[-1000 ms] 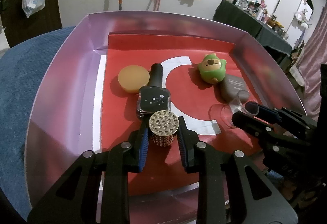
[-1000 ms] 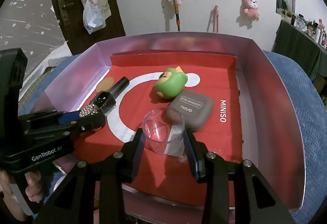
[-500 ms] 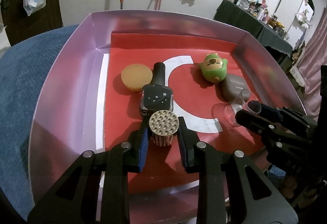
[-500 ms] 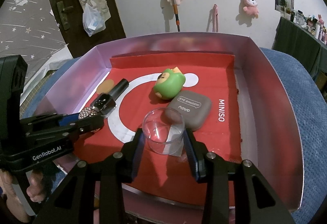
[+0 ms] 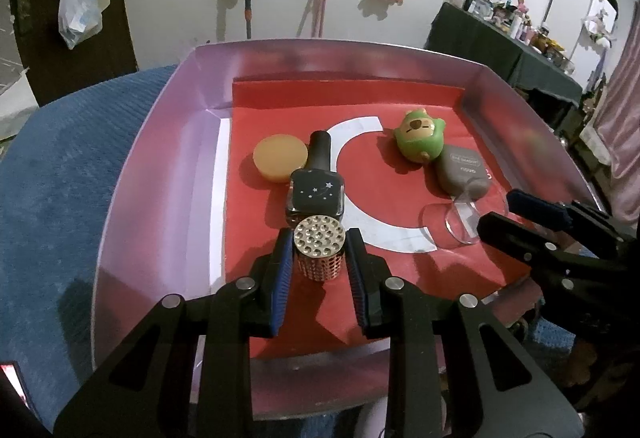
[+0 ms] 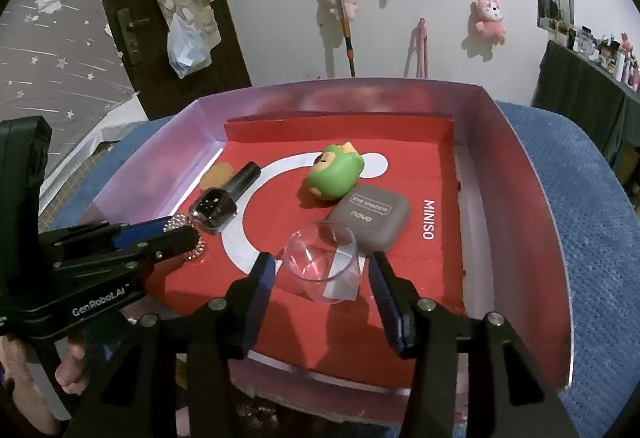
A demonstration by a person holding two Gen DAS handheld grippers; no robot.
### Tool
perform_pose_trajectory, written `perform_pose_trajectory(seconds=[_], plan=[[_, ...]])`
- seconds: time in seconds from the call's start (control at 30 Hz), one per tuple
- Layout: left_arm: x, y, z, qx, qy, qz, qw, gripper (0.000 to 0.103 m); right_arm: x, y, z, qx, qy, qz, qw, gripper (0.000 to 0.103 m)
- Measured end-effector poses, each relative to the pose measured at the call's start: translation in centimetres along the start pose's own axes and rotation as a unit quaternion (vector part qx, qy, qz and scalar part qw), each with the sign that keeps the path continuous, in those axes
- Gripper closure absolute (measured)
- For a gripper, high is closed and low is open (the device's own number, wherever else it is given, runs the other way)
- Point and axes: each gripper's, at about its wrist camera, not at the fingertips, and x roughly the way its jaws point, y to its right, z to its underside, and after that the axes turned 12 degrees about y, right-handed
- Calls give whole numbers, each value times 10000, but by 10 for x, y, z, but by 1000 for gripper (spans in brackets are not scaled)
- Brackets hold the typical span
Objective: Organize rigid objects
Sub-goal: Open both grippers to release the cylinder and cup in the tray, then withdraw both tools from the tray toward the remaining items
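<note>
The studded gold cylinder [image 5: 319,253] stands upright on the red liner of the pink tray [image 5: 160,174], clamped between the blue pads of the left gripper [image 5: 319,267], whose jaws are narrow and pressed against its sides. Just beyond those jaws, touching the cylinder's far edge, lies a dark nail-polish bottle [image 5: 316,187] with star marks, its cap pointing away. To the left of the bottle's cap, farther out from the jaws, sits a round orange disc [image 5: 280,163].

The clear plastic cup [image 6: 322,262] lies tipped on the liner between the jaws of the right gripper [image 6: 322,278], mouth turned up and toward the camera. Those jaws have just been opening; a gap shows on both sides, so the pads no longer press it. Just past the right-hand jaw rests a grey eye shadow case [image 6: 370,219], touching the cup's far rim, and beyond it a green toy figure [image 6: 335,176] lies on its side against the case. A hand [image 6: 70,366] grips the left tool's handle.
</note>
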Motion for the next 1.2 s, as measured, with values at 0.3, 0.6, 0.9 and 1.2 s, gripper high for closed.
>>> perform_pose_trajectory(seconds=[0.3, 0.6, 0.9, 1.2], plan=[[-11, 1, 0, 16, 70, -5, 10000, 78, -23, -6, 0, -109, 205, -33, 9997, 37], [-24, 2, 0, 38, 211, -23, 9998, 29, -40, -11, -1, -117, 349, -141, 9992, 32], [-41, 13, -1, 327, 448, -138, 9984, 25, -53, -13, 0, -156, 493, -159, 9985, 25], [-59, 9, 1, 205, 635, -108, 9977, 9, -74, -18, 1, -219, 720, -303, 9967, 9]])
